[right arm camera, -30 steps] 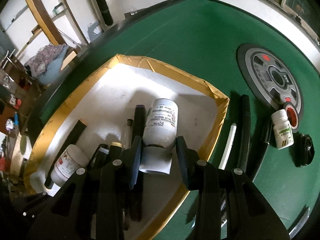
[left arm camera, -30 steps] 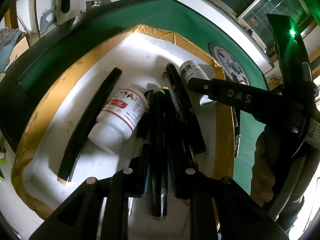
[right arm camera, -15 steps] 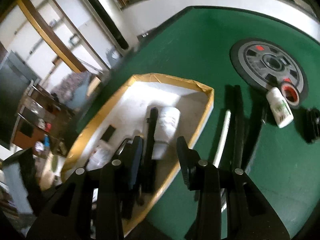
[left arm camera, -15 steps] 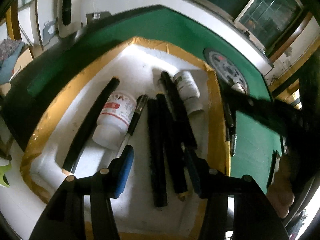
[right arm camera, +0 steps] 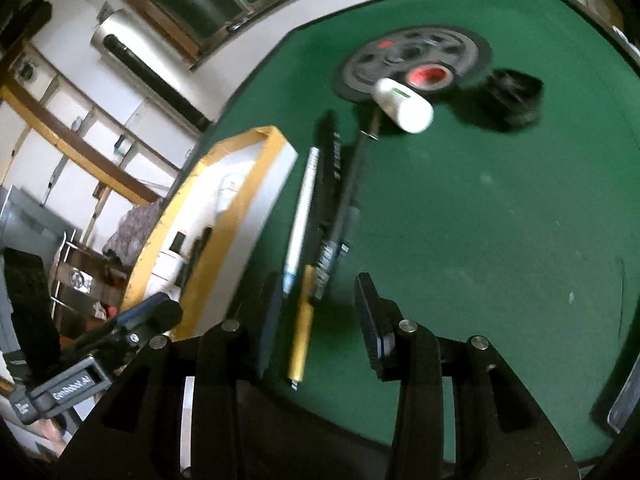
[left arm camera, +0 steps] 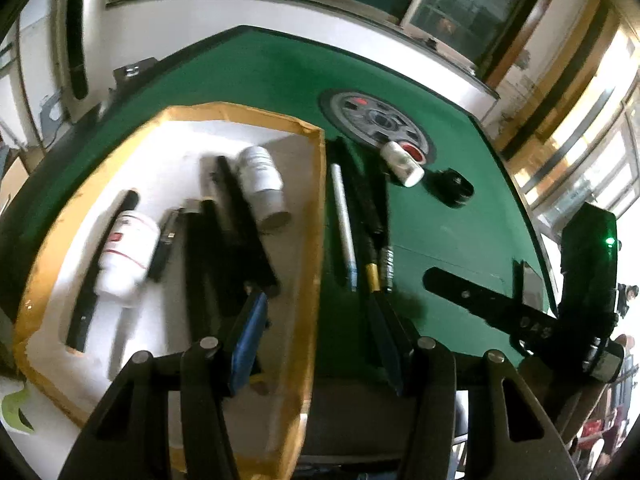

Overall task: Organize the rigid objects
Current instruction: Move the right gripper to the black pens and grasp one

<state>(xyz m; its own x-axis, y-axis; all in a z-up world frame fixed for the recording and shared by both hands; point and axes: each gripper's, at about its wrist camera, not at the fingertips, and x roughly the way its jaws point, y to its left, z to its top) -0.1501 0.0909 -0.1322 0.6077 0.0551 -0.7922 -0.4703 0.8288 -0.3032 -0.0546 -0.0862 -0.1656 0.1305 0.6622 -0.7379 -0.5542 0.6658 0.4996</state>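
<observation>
Beside the yellow-edged tray [right arm camera: 240,200], pens [right arm camera: 320,216] lay on the green tabletop [right arm camera: 500,220]. Both the right gripper [right arm camera: 320,316] and the left gripper [left arm camera: 316,340] stood empty, jaws apart; the right should straddle one pen squarely.

Each handheld tool is built from matte black plastic. The left tool [left arm camera: 320,344] has two angular finger arms with triangular cut-outs and round silver screw heads at the pivots; one of its fingers [left arm camera: 246,340] carries a blue pad on its inner face. The right tool [right arm camera: 318,328] repeats the design: black arms, silver screws, ribbed dark pads with a blue edge. Seen from the left wrist camera, the right tool's body shows a flat black bar with raised lettering, a small green indicator light and a cylindrical metal fitting at its base.
</observation>
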